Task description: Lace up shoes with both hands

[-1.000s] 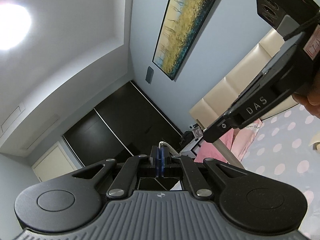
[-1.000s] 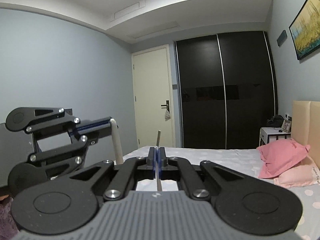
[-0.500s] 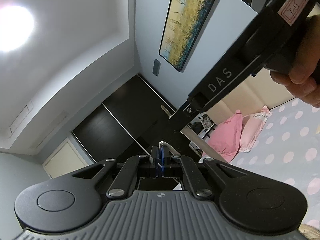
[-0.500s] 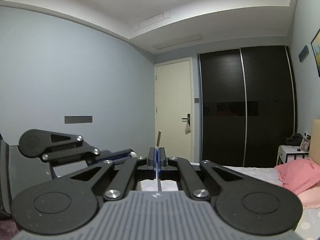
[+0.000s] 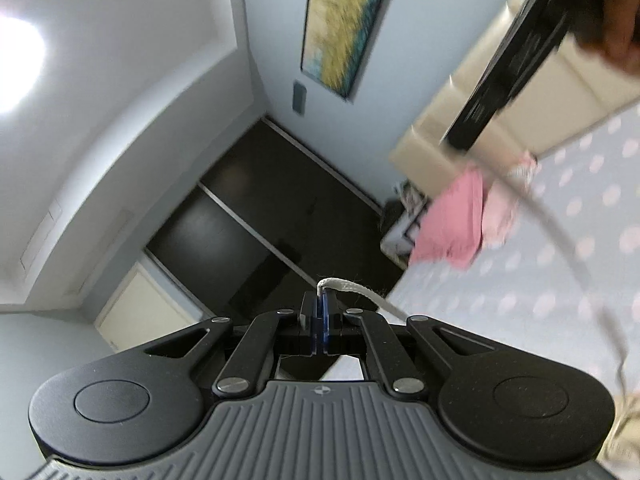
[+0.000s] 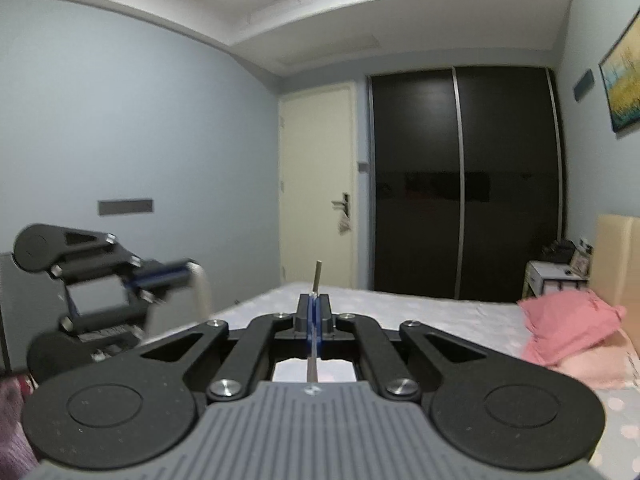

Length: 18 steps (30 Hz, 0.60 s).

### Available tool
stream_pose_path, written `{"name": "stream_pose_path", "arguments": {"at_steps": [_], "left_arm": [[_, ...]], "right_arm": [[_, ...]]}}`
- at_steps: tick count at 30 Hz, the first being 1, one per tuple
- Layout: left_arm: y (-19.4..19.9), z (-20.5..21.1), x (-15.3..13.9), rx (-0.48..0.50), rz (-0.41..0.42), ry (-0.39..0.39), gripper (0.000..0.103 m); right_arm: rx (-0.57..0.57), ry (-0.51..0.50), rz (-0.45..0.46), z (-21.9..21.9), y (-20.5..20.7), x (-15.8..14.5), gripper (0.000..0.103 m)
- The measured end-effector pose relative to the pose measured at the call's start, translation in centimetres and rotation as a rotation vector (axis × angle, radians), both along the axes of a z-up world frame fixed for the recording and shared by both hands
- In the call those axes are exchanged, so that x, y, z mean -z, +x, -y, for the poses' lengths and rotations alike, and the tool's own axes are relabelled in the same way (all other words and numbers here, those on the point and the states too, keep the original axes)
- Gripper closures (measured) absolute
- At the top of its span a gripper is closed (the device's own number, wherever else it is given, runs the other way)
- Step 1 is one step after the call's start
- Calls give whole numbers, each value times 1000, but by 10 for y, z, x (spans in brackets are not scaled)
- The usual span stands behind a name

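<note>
In the left wrist view my left gripper [image 5: 320, 300] is shut on a white shoelace [image 5: 362, 291], which bends right and drops behind its right finger. My right gripper [image 5: 460, 140], blurred, reaches in from the upper right in a person's hand [image 5: 616, 20]. A second lace strand [image 5: 560, 232] arcs from it down to a beige shoe edge [image 5: 624, 424] at the lower right. In the right wrist view my right gripper [image 6: 314, 304] is shut on a lace end whose stiff tip [image 6: 318, 276] sticks up. My left gripper [image 6: 188, 271] is at the left, with white lace [image 6: 203, 292] hanging from it.
A bed with a dotted sheet [image 6: 400, 308] lies below both grippers, with pink pillows [image 6: 568, 324] by a cream headboard [image 5: 500, 92]. A dark wardrobe [image 6: 460, 184], a door [image 6: 320, 184] and a nightstand [image 6: 552, 280] stand at the far wall.
The left gripper has sunk and rolled. In its view the right gripper has slid toward the upper right corner, and the lace arc below it now shows. Both grippers stay shut on lace.
</note>
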<state>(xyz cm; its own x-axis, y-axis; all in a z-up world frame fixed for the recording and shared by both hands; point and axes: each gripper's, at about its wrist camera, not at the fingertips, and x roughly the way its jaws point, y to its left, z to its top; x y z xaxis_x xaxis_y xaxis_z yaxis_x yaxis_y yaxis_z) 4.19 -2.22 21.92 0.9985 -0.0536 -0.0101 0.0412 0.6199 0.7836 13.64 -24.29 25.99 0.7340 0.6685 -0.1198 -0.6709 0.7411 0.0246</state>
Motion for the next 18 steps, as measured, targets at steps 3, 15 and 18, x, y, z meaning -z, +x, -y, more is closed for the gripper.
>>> {"name": "stream_pose_path", "arguments": {"at_steps": [3, 15, 18], "left_arm": [[16, -18, 23, -61, -69, 0, 102], [68, -52, 184, -143, -456, 119, 102], [73, -50, 214, -117, -545, 163, 102]], "right_arm": [[39, -29, -34, 10, 11, 24, 101], [69, -283, -304, -12, 71, 180, 100], [48, -339, -387, -14, 82, 219, 100]]}}
